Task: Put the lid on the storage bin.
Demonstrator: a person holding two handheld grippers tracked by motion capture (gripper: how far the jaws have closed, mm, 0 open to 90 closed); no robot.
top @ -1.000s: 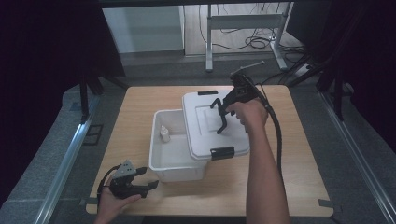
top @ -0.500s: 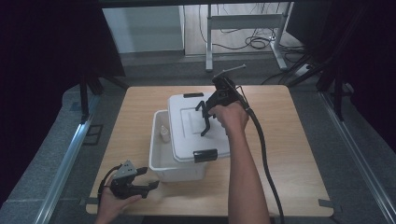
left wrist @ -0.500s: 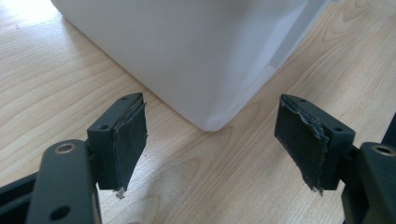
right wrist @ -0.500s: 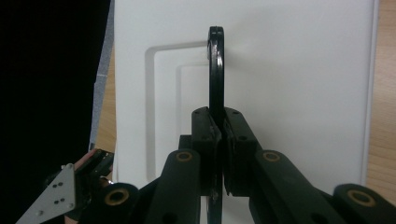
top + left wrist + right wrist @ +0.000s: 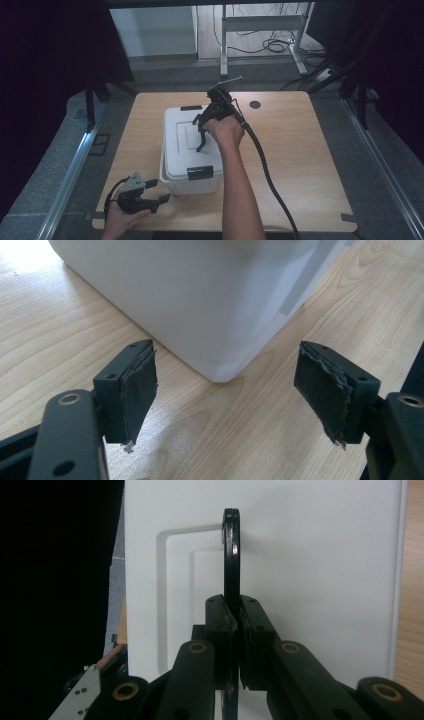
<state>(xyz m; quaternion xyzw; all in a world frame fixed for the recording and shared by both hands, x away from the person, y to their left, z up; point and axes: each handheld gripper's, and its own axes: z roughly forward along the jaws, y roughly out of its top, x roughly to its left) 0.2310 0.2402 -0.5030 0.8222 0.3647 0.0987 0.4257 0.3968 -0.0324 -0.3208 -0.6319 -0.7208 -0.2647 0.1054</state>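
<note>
Overhead, right gripper (image 5: 201, 134) fingers clamp the upright black handle (image 5: 230, 555), lid (image 5: 187, 142) lengthwise front-to-back.

obstacle: white box (image 5: 192, 150) mid-table (lid on) | free: bare table (image 5: 310, 165) right of it

My high view looks forward and down from above the table's (image 5: 310, 165) near edge, white box (image 5: 182, 150) central. My left gripper view sits low on the tabletop, very near the box's (image 5: 200, 300) corner. My right gripper view looks down close on the box lid (image 5: 310, 555), a surface shared with the high view.
</note>
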